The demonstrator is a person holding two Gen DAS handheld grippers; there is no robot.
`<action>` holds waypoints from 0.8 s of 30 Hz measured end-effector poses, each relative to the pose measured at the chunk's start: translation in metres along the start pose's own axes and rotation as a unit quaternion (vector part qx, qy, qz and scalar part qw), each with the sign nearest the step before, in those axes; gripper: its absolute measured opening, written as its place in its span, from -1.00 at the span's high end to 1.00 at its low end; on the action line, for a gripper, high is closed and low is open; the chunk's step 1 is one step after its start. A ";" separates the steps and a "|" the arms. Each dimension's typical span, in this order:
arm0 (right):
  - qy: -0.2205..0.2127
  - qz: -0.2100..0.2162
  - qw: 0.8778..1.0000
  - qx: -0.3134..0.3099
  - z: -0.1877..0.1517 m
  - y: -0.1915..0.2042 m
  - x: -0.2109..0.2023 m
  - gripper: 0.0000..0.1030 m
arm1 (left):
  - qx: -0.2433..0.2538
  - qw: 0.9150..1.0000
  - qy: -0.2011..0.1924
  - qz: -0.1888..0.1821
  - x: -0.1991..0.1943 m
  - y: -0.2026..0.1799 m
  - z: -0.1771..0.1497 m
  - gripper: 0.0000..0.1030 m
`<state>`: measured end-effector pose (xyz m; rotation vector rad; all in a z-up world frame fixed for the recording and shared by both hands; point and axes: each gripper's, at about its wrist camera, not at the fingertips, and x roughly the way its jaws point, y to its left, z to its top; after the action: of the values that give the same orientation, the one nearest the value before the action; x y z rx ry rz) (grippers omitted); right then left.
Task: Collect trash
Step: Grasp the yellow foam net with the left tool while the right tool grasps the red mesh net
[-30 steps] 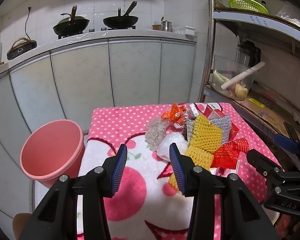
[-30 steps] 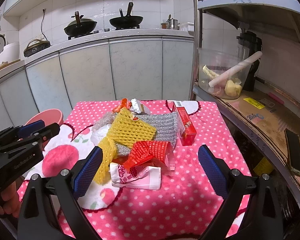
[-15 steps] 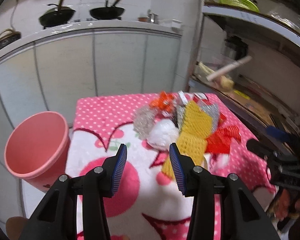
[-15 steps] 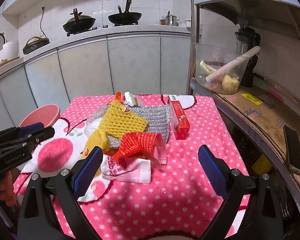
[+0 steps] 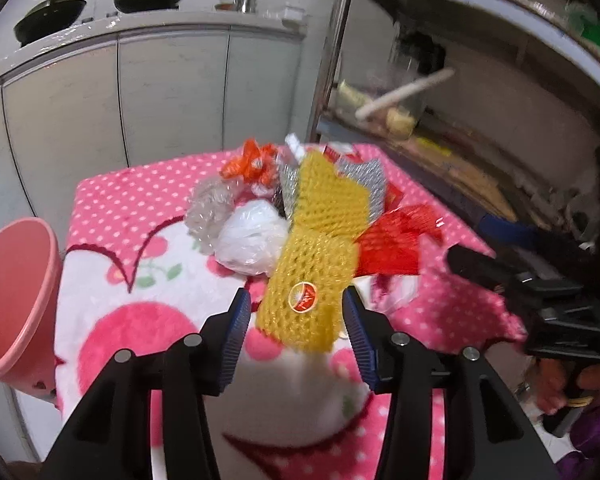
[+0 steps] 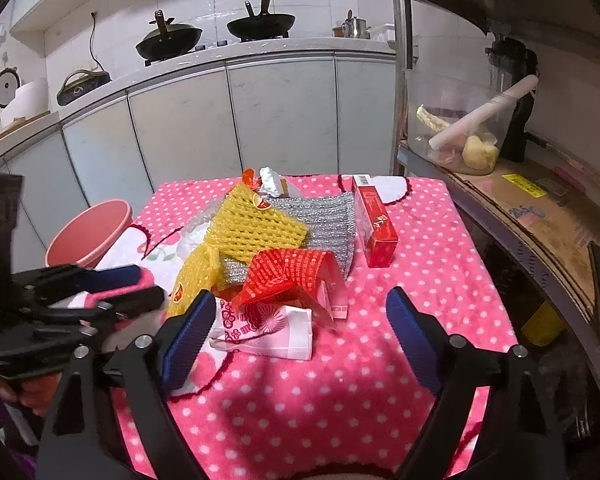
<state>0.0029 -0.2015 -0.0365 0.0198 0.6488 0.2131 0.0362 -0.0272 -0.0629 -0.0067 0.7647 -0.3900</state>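
A heap of trash lies on the pink dotted tablecloth [image 6: 420,280]: yellow foam nets [image 5: 308,300] [image 6: 252,224], a red foam net [image 6: 288,276], a white flowered paper bag [image 6: 268,328], silver foil [image 6: 324,220], a red box [image 6: 374,220] and a white plastic bag [image 5: 252,240]. My left gripper [image 5: 296,320] points down at the near yellow net, which sits between its opening jaws with the pads clear of it. My right gripper [image 6: 300,316] hovers over the paper bag and red net, jaws wide but closing, touching nothing. A pink bin [image 5: 16,292] [image 6: 88,228] stands left of the table.
Grey cabinets under a counter with two woks [image 6: 256,24] run along the back. On the right, a metal shelf [image 6: 500,208] holds a clear tub and cardboard close to the table's edge. A person's hand [image 5: 556,380] holds the right gripper's handle.
My left gripper has sunk and tipped down toward the heap, so the near yellow net now lies between its jaws. The right gripper's jaws have narrowed a little; it has hardly moved.
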 end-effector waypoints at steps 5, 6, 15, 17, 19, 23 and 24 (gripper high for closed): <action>0.002 0.008 1.000 0.010 0.007 -0.007 0.010 -0.67 | -0.012 1.000 0.025 -0.007 0.026 0.007 0.002 0.09; 0.003 0.012 1.000 0.014 0.009 -0.009 0.013 -0.67 | -0.017 0.999 0.034 -0.013 0.030 0.010 0.002 0.10; 0.041 0.044 0.998 0.035 0.014 -0.017 0.039 0.13 | -0.045 0.996 0.052 -0.058 0.040 0.020 -0.001 0.81; 0.045 0.048 0.997 0.035 0.014 -0.015 0.041 0.37 | -0.041 0.996 0.043 -0.059 0.036 0.018 -0.002 0.84; 0.043 0.045 0.997 0.035 0.014 -0.014 0.040 0.58 | -0.038 0.997 0.032 -0.058 0.028 0.018 -0.002 0.84; 0.035 0.048 0.998 0.033 0.014 -0.014 0.029 0.82 | -0.044 0.997 0.012 -0.060 0.008 0.021 -0.002 0.85; 0.030 0.045 0.998 0.030 0.015 -0.012 0.026 0.83 | -0.046 0.997 0.006 -0.063 0.002 0.022 -0.001 0.85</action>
<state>0.0342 -0.2077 -0.0410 0.1003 0.7153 0.2828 0.0446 -0.0074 -0.0682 -0.1395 0.7952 -0.4747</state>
